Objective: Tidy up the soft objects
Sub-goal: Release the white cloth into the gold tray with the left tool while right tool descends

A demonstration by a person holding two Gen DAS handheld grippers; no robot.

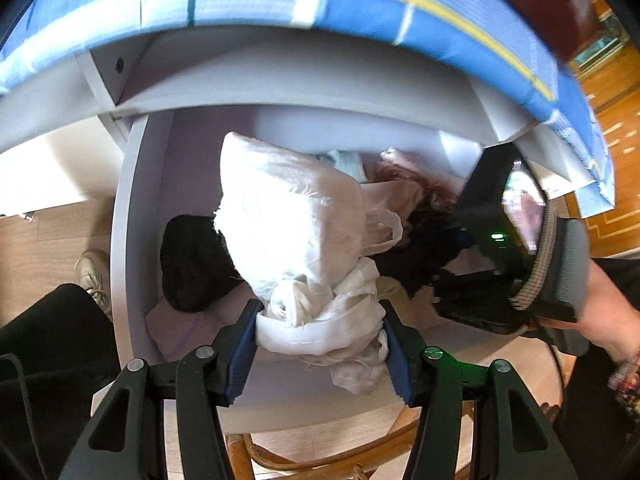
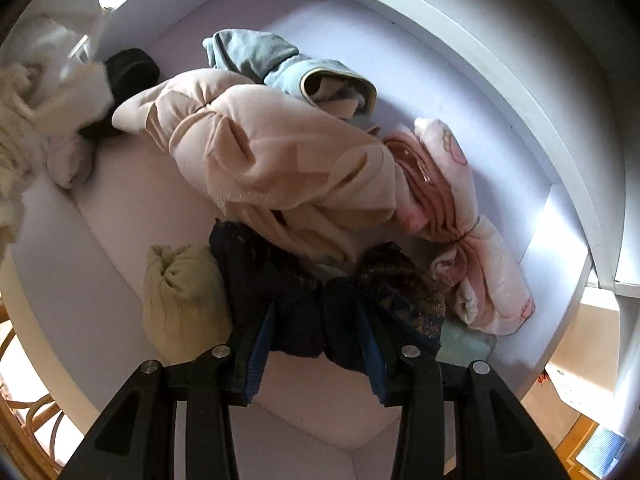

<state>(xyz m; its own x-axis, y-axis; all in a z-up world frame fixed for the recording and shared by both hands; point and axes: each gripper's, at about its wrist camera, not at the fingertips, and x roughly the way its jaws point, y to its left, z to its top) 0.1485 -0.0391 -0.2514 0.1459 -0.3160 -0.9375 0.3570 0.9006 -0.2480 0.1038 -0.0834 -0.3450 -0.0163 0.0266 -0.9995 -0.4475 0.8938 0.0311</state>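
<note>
I look down through both wrist cameras into one open white drawer [image 2: 532, 92] with a pale lilac floor; it holds a loose pile of soft items.

Contents, seen from the right wrist: a large peach padded garment [image 2: 280, 160] lies across the middle; a grey-blue garment [image 2: 276, 64] sits behind it toward the back wall; a pink-and-white fleece roll [image 2: 460, 216] lies along the right side, touching the peach garment; a pale green rolled bundle [image 2: 180, 300] stands near the front left, just beside a dark patterned knit [image 2: 304, 304]; a black rolled item [image 2: 132, 68] rests in the far left corner.

My left gripper [image 1: 320, 332] is clamped on a white cloth bundle [image 1: 296, 232]; both blue pads press its gathered end, and the bundle hangs above the drawer's left part, over the black rolled item. My right gripper [image 2: 316, 344] is clamped on the dark patterned knit; the knit bulges between and around both fingers, and I cannot tell whether it is clear of the drawer floor.

From the left wrist I also see the right gripper's body at the drawer's right side; a blue checked sheet [image 1: 460, 28] hangs over the furniture above the drawer; a rattan chair [image 1: 320, 456] shows at the lower edge.
</note>
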